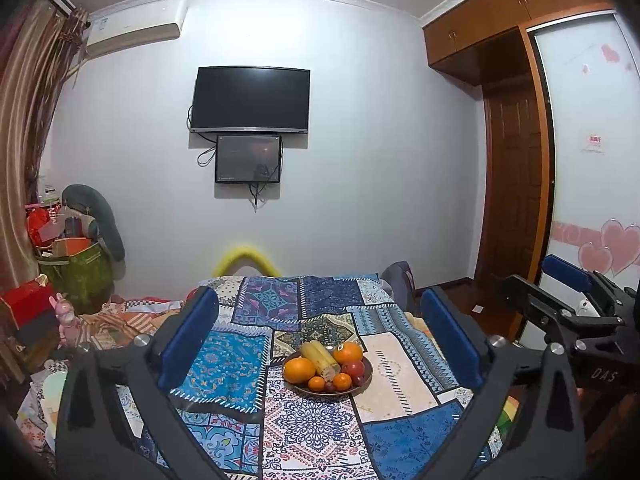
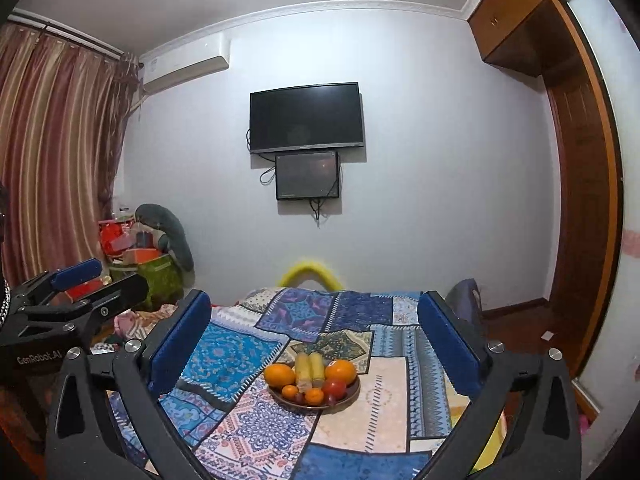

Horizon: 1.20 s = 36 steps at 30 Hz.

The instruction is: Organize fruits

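Observation:
A brown plate sits mid-table on a patchwork cloth. It holds two big oranges, two corn cobs, a red tomato and small tangerines. My left gripper is open and empty, held back from the plate, which shows between its blue pads. My right gripper is open and empty too, likewise behind the plate. Each gripper shows at the edge of the other's view.
The patchwork-covered table fills the foreground. A yellow chair back stands at its far end, a dark chair at the right. Clutter and boxes lie at the left; a wardrobe is at the right.

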### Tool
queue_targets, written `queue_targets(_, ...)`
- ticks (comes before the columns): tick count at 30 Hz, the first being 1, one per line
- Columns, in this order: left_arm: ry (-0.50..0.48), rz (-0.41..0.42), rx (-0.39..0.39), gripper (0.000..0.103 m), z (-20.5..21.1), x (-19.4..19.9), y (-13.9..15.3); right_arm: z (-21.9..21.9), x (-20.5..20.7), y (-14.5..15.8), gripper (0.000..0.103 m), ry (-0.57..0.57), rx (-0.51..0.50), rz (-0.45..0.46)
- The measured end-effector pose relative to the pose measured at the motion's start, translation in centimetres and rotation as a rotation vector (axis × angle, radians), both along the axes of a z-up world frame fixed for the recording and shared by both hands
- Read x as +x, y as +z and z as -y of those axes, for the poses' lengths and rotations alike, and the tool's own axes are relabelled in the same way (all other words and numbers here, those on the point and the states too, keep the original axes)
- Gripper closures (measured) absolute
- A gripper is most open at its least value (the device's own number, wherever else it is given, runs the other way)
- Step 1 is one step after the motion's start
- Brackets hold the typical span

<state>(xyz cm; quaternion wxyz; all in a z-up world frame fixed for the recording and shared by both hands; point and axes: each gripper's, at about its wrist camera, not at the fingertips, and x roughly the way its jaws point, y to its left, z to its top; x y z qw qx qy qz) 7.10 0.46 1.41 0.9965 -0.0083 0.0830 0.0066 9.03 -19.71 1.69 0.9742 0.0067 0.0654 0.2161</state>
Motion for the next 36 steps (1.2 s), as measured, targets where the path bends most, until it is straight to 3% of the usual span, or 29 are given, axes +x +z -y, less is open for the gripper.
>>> queue_targets(36, -0.016, -0.023, -0.013, 0.0, 0.37, 0.15, -0.38, 0.53, -0.15, 0.06, 0.0, 0.002, -0.01, 0.001)
